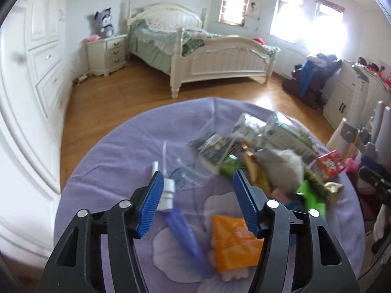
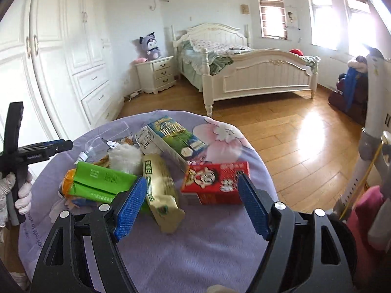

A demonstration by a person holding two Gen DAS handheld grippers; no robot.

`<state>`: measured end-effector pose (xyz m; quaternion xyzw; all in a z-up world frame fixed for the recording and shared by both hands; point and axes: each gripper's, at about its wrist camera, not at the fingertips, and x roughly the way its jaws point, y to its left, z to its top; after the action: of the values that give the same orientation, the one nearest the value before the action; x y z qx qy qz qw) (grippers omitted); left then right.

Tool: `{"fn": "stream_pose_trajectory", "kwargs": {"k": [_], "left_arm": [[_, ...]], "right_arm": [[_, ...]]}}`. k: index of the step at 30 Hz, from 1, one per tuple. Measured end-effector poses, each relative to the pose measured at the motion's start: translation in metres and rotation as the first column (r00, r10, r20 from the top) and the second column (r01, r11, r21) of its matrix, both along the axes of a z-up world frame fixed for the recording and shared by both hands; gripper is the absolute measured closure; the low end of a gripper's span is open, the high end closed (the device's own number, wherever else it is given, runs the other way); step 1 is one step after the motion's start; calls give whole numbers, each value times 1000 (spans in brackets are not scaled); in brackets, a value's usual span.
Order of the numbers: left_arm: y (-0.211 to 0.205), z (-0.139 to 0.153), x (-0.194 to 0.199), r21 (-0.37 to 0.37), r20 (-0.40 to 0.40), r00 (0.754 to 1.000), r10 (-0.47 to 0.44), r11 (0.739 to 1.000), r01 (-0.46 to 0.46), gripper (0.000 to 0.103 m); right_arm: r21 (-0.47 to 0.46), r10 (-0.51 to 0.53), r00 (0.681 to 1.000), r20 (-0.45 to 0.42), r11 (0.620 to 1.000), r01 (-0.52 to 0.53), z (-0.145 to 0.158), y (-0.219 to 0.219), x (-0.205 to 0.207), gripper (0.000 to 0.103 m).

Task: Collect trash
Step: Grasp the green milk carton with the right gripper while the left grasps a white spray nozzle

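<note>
A pile of trash lies on a round table with a purple cloth. It holds a red carton, a gold wrapper, a green packet, a white-green milk box and a white fluffy wad. My right gripper is open just above the gold wrapper and the red carton. In the left wrist view my left gripper is open over a blue spray bottle and an orange packet. The left gripper also shows at the left of the right wrist view.
A white bed, a nightstand with a plush toy, and white wardrobes stand beyond on a wooden floor. A white chair and pink items are close on the right.
</note>
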<state>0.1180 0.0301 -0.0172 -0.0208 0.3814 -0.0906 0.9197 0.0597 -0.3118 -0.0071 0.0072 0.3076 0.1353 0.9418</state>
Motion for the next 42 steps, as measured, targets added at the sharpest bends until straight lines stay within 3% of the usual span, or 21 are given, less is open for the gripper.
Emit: {"fn": "stream_pose_trajectory", "kwargs": {"k": [4,9,13,14,15,16,19,21,27,31,37,42], "left_arm": [[23,-23,24,34,-80,997,-1,999,4,47],[31,-40,42,30,-142,990,-6,1000,10,58],[36,-44,51,-3,-151,988,-18,1000,18,65],[37,-45,53,-7,-150,989,-16,1000,15,69],[39,-45,54,-10,-150,989,-11,1000,10,72],[41,-46,55,-18,-150,989,-11,1000,8,73],[42,-46,55,-36,-150,989,-17,999,12,73],[43,-44,55,-71,-140,989,-39,997,29,74],[41,-9,23,-86,3,1000,-28,996,28,74],[30,24,-2,-162,85,994,-73,983,86,74],[-38,63,-32,-219,161,957,-241,937,273,74],[-108,65,-52,-230,178,915,-363,888,397,74]], "right_arm": [[-67,76,996,-49,995,-79,2,28,47,11],[-71,107,979,-171,990,-120,-10,41,111,11],[-116,149,949,-278,976,-187,-28,56,141,12],[-124,158,941,-298,971,-202,-31,60,146,15],[-132,162,936,-312,968,-212,-34,63,148,30],[-142,162,931,-326,966,-218,-38,66,150,39],[-133,172,933,-315,966,-223,-35,66,138,53],[-115,163,944,-286,972,-203,-27,60,126,54],[23,137,982,-128,991,-135,15,37,68,54],[133,113,993,-41,985,-107,32,22,19,54],[222,37,999,39,974,-44,38,3,-43,54],[207,-91,992,87,976,71,34,-24,-84,54]]}}
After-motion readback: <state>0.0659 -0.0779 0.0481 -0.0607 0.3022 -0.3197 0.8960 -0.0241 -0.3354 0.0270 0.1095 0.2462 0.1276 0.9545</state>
